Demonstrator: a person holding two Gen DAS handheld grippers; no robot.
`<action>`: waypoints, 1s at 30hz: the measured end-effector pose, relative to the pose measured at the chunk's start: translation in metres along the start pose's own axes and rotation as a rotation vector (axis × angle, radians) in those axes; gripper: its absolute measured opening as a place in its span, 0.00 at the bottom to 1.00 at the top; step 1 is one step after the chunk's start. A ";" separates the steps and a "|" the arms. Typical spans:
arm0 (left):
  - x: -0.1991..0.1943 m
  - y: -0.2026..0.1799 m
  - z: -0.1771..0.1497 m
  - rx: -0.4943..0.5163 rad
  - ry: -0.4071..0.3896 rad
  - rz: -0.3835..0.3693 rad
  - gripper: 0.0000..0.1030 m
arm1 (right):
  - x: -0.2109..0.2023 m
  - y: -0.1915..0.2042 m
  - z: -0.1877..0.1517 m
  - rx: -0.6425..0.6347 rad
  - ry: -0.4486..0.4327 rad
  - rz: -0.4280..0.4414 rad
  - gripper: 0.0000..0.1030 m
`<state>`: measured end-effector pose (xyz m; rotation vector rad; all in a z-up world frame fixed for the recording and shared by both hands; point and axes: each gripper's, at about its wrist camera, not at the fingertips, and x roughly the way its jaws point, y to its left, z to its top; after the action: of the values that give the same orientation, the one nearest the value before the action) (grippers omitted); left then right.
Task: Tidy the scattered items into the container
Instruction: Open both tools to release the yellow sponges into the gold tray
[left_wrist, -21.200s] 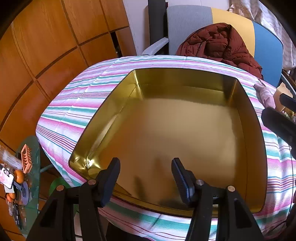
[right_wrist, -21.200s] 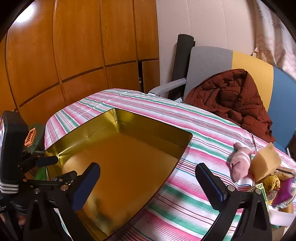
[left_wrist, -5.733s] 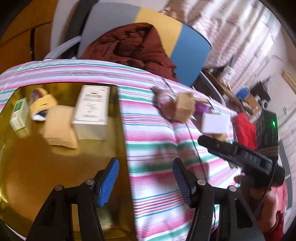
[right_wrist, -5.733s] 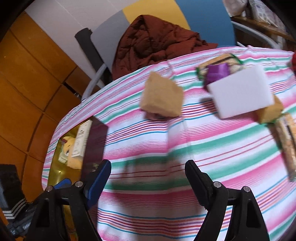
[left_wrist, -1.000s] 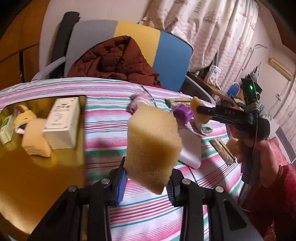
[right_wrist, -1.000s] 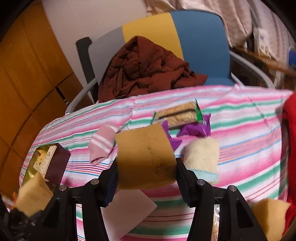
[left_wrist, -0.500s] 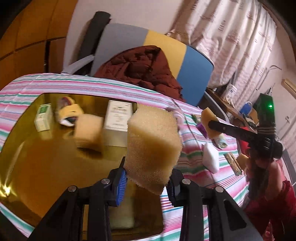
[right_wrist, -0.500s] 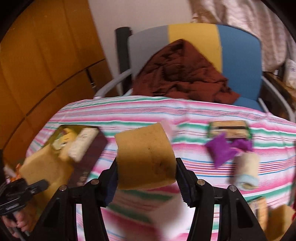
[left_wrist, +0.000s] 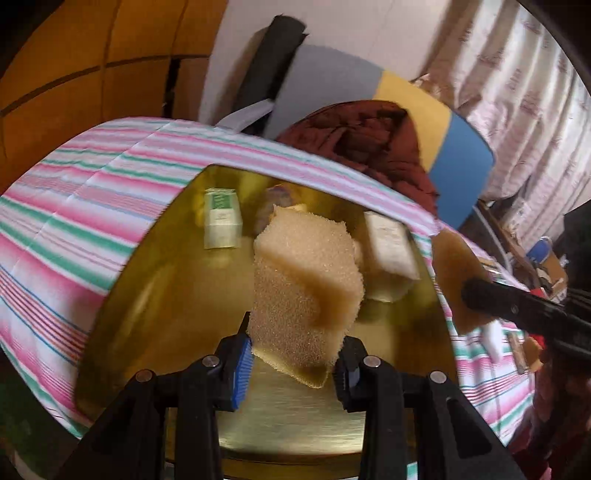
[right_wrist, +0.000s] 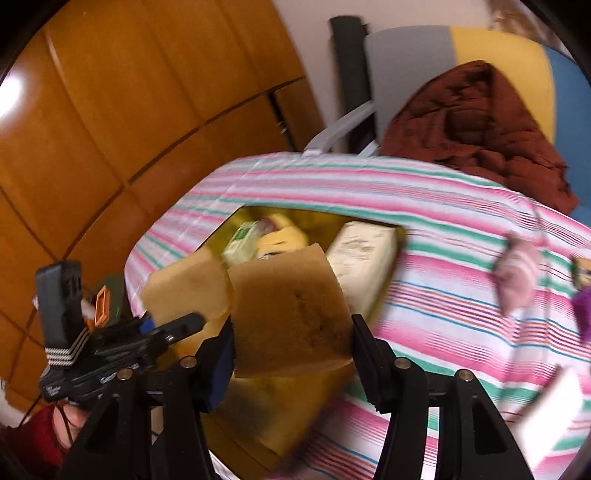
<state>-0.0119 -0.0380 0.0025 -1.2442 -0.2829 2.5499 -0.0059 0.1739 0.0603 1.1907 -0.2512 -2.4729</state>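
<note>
My left gripper is shut on a pale yellow sponge and hangs over the open gold tin. In the tin lie a green-and-white carton, a white box and a blurred yellow-and-purple item. My right gripper is shut on a darker tan sponge above the tin's right rim. In the right wrist view the left gripper shows at the left with its sponge. The right gripper's finger and tan sponge show at the tin's right edge.
The tin sits on a pink, green and white striped cloth. A pink sock, a purple wrapper and a white pad lie on it to the right. Behind stands a chair with a dark red jacket.
Both grippers have swung left with their sponges, from over the striped cloth to over the tin. The tin now fills the middle of the left wrist view.
</note>
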 end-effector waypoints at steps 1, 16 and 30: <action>0.003 0.008 0.001 -0.012 0.011 0.013 0.35 | 0.010 0.008 0.002 -0.008 0.018 0.004 0.57; 0.023 0.031 0.011 -0.017 0.050 0.110 0.43 | 0.109 0.041 0.029 0.057 0.091 0.034 0.68; -0.014 0.031 0.006 -0.146 -0.065 0.069 0.51 | 0.046 0.036 0.025 0.067 -0.076 0.054 0.85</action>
<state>-0.0141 -0.0718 0.0073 -1.2429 -0.4557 2.6738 -0.0419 0.1217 0.0546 1.1020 -0.3848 -2.4838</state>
